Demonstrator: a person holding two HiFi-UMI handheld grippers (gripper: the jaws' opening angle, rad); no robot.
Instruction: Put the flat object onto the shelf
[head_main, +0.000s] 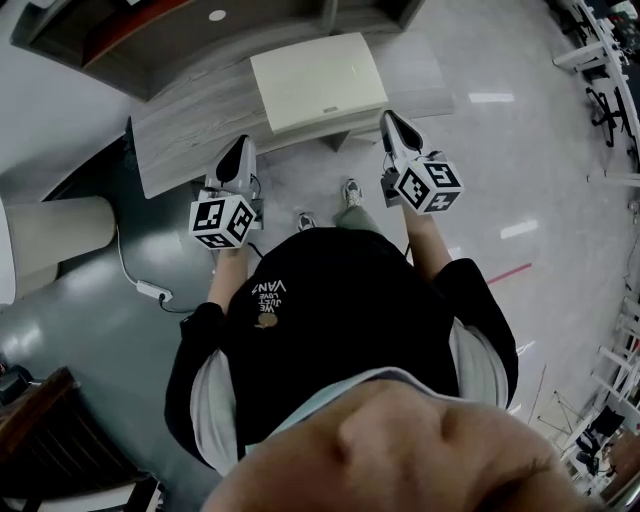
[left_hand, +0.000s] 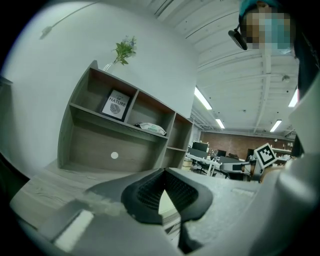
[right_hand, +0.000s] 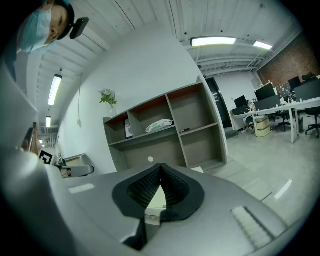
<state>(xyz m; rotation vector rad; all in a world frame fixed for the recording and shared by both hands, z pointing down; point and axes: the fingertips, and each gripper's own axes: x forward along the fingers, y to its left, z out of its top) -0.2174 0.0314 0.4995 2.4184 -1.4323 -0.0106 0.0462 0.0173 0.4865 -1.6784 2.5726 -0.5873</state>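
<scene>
A flat cream panel (head_main: 318, 80) lies on the grey wooden platform (head_main: 190, 125) in front of me. Beyond it stands the wooden shelf unit (head_main: 150, 30), which the left gripper view (left_hand: 120, 135) and the right gripper view (right_hand: 165, 130) also show. My left gripper (head_main: 243, 143) hovers shut at the platform's near edge, left of the panel. At the panel's near right corner my right gripper (head_main: 389, 117) is shut too. Neither holds anything. In each gripper view the closed jaws (left_hand: 164, 171) (right_hand: 160, 166) hide most of the panel; a cream sliver (right_hand: 156, 200) shows below them.
The shelf holds a framed print (left_hand: 116, 104), a white bag (left_hand: 150, 128) and, on top, a small plant (left_hand: 124, 50). A power strip with its cable (head_main: 152, 291) lies on the floor at left, near a cream column (head_main: 60, 232). Office desks (right_hand: 270, 107) stand far right.
</scene>
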